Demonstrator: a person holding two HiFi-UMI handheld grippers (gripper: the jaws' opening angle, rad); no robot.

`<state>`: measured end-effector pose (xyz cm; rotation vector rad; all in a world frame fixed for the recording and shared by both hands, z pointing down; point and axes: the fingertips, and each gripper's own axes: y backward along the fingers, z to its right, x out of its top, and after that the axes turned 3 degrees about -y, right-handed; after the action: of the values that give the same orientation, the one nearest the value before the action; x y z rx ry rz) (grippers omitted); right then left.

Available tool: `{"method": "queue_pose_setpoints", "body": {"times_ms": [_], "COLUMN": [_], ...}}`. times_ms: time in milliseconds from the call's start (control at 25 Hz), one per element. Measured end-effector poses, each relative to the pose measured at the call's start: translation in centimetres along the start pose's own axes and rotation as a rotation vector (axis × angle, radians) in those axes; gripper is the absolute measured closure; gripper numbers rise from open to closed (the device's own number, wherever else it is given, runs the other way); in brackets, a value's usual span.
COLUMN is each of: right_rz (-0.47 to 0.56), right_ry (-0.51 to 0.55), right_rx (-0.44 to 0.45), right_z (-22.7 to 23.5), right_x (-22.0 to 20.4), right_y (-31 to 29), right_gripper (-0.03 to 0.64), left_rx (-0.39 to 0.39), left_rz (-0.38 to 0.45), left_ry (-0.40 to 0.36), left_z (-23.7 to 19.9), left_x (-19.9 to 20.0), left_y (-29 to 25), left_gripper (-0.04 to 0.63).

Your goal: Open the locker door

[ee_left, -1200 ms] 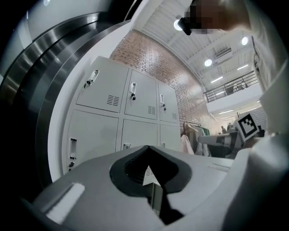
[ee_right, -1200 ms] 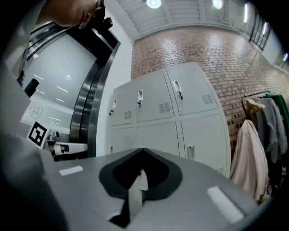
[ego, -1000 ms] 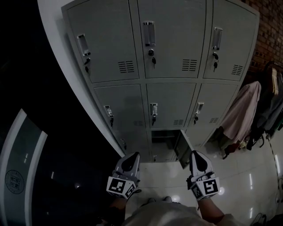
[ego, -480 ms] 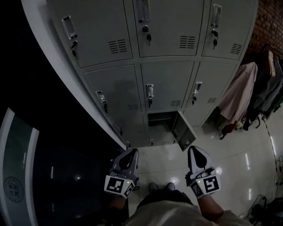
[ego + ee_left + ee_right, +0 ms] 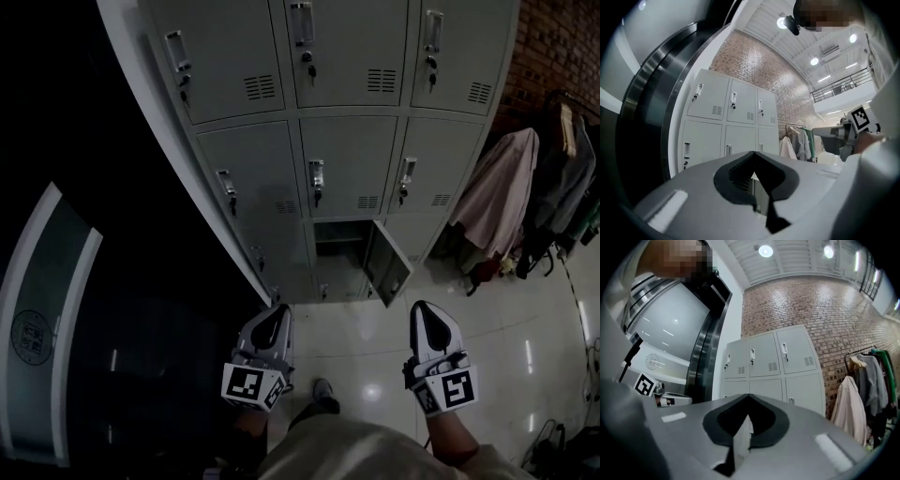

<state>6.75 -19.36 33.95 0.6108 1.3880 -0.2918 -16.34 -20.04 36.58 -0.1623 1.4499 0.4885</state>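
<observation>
A grey bank of lockers (image 5: 347, 159) stands ahead, three columns wide. In the middle column the lowest locker's door (image 5: 386, 264) hangs open to the right, showing a dark compartment (image 5: 337, 246). The other doors are closed, with keys in their locks. My left gripper (image 5: 277, 311) and right gripper (image 5: 423, 309) are held side by side low over the floor, well short of the lockers. Both are shut with nothing between the fingers. The lockers (image 5: 731, 122) show beyond the closed left gripper (image 5: 753, 153), and the lockers (image 5: 773, 366) also stand beyond the closed right gripper (image 5: 749, 395).
A rack of hanging coats (image 5: 502, 197) stands right of the lockers against a brick wall (image 5: 558, 47). A dark curved wall (image 5: 84, 309) runs along the left. The floor (image 5: 525, 347) is glossy tile. The person's shoe (image 5: 322, 389) shows below.
The head view has shifted, so the lockers sit higher and look a little farther off. Both grippers stay shut, level with each other, in the same place before the body.
</observation>
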Motion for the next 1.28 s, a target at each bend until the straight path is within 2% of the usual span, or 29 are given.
{"method": "queue_pose_setpoints", "body": {"times_ms": [120,360,480,600,680,800,1000,1280], "right_rz": [0.091,0.025,0.041,-0.075,-0.036,0.083,0.084,0.103], "right_ry": [-0.011,-0.010,-0.013,-0.002,-0.013,-0.016,-0.049,-0.028], "right_rx": [-0.007,-0.021,-0.013,0.005,0.013,0.006,-0.022,-0.054], "right_z": [0.1,0.4,-0.7,-2.5,-3.9,-5.4,-6.6,-8.6], "right_x": [3.8,6.3,8.0,7.3,8.9,12.2,13.6,15.6], "right_y": [4.9,16.5,21.4,26.0,28.4,30.4,32.6,31.9], "right_gripper": [0.615,0.615,0.615,0.617,0.617,0.617,0.617,0.617], "left_rx": [0.011,-0.012,-0.019,-0.021,-0.021,-0.018,-0.053,-0.086], "left_rz": [-0.003,0.004,-0.006,-0.025,-0.031,-0.033,-0.040,-0.016], "left_ry": [-0.002,0.016,0.019,0.026,0.021,0.009,-0.008,-0.030], "left_z": [4.2,14.2,18.2,21.5,23.3,24.9,26.1,24.9], "left_x": [2.1,6.3,7.5,8.3,9.2,10.2,12.3,15.0], "left_y": [2.1,8.1,11.3,14.6,16.8,19.1,21.2,22.1], "left_gripper": [0.563,0.563,0.563,0.563,0.563,0.563,0.563,0.563]}}
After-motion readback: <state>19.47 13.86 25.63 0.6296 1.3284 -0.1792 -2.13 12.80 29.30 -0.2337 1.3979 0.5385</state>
